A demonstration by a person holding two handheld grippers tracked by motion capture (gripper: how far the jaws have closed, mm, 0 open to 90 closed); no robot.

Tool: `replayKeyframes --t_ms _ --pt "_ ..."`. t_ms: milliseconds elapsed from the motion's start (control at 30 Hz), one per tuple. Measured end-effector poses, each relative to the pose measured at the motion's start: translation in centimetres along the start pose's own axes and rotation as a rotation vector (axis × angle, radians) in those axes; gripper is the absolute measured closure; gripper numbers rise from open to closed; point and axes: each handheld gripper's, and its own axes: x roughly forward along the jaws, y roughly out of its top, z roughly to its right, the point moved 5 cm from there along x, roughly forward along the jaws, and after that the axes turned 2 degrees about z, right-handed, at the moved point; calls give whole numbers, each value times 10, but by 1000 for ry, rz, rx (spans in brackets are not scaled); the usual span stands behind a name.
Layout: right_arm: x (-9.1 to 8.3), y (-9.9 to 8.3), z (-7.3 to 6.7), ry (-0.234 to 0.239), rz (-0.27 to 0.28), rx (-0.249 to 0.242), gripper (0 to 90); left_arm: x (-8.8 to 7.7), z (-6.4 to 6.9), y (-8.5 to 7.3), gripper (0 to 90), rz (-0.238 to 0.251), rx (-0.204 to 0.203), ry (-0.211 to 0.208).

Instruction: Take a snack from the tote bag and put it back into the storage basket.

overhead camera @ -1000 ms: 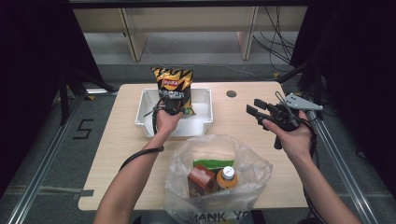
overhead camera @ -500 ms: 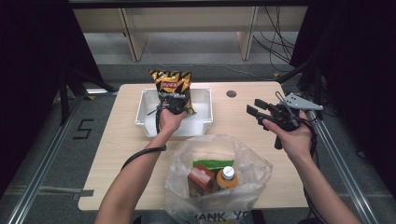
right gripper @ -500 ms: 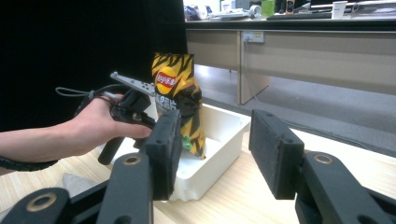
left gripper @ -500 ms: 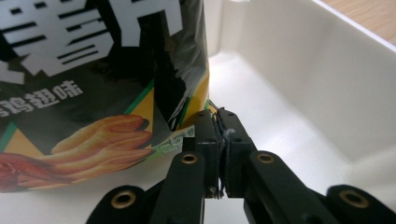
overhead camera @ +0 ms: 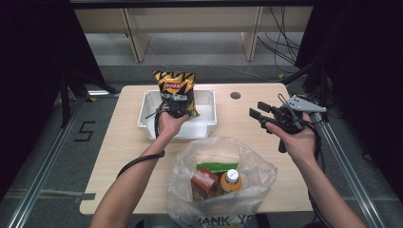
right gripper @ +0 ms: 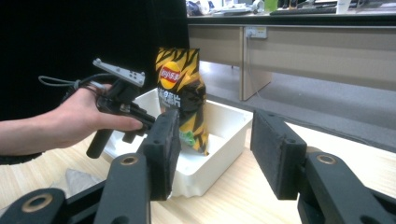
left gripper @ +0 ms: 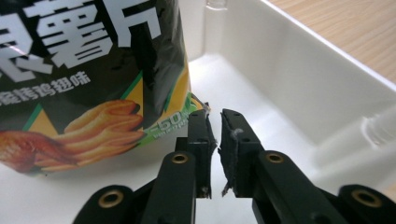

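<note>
Plastic bag [overhead camera: 190, 164] on table [overhead camera: 119, 156]: orange-capped bottle [overhead camera: 230, 180], brown carton [overhead camera: 203, 183], green packet [overhead camera: 216, 167] inside.

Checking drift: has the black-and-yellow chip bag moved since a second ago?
No. The black-and-yellow chip bag stands at the same spot against the white plastic bin's back rim.

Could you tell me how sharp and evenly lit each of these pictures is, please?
High view: the table is evenly lit against dark surroundings, and the plastic bag shows soft glare. Left gripper view: the chip bag print is sharp; the white bin is bright, near washed out. Right gripper view: its own jaws are soft, the left gripper clearer.
</note>
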Motion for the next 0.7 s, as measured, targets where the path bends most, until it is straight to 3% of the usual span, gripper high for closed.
replayKeyframes --t_ms 100,167,400,533,667,700 --pt "1 0 1 6 -1 -24 524 -7 1 0 799 16 -2 -5" --pt "1 -2 -2 16 -15 8 524 -17 3 1 775 33 -4 -12" --pt "4 -4 -3 28 -25 -4 522 -40 4 -1 690 67 -31 -16" --pt "5 -5 -4 31 -33 -9 516 -58 2 -6 553 95 -58 -11" --pt "5 -5 -8 42 -39 6 517 -78 4 -12 471 111 -74 -18" --pt "5 -5 -10 51 -52 -14 524 -85 5 -14 461 118 -82 -17"
